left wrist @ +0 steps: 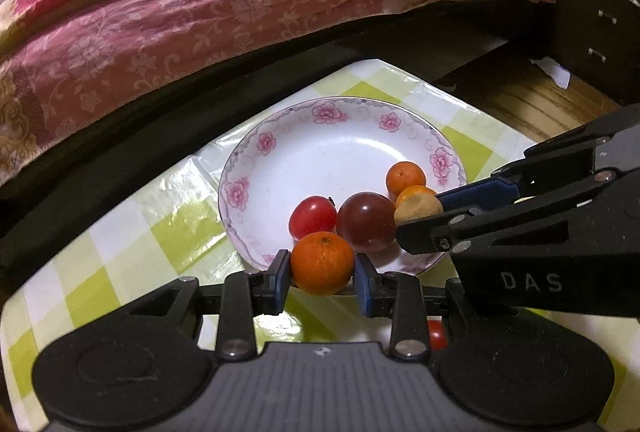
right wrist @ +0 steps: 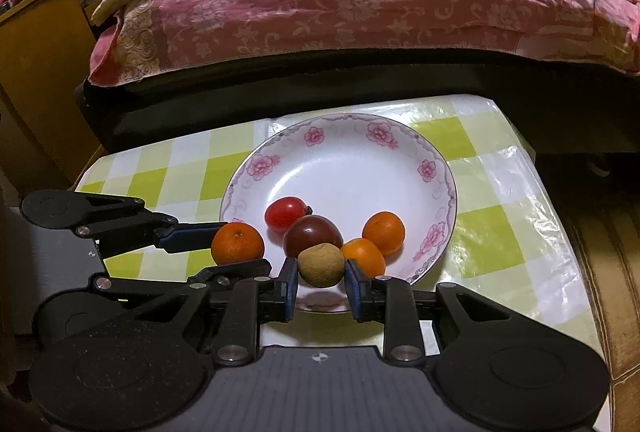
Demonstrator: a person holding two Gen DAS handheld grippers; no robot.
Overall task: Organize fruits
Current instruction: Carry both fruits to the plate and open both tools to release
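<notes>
Holding one fruit in each tool at the plate's near rim.

Your left tool (left wrist: 322, 274) is clamped on a small orange (left wrist: 322, 263), which sits just above the near edge of the flowered plate (left wrist: 280, 136). Your right tool (right wrist: 321, 282) has a brownish round fruit (right wrist: 321, 265) between its pads, pads touching it on both sides, over the same near rim; the two tools stand just beside each other, fingers nearly crossing. Beyond them, in the plate's near half, lie a red tomato (right wrist: 286, 213), a dark red fruit (right wrist: 312, 234) and two more oranges (right wrist: 383, 232), bunched together. The plate's far half is bare. Past the plate, the checked tabletop (right wrist: 480, 232) ends close to the bed (right wrist: 340, 16).
</notes>
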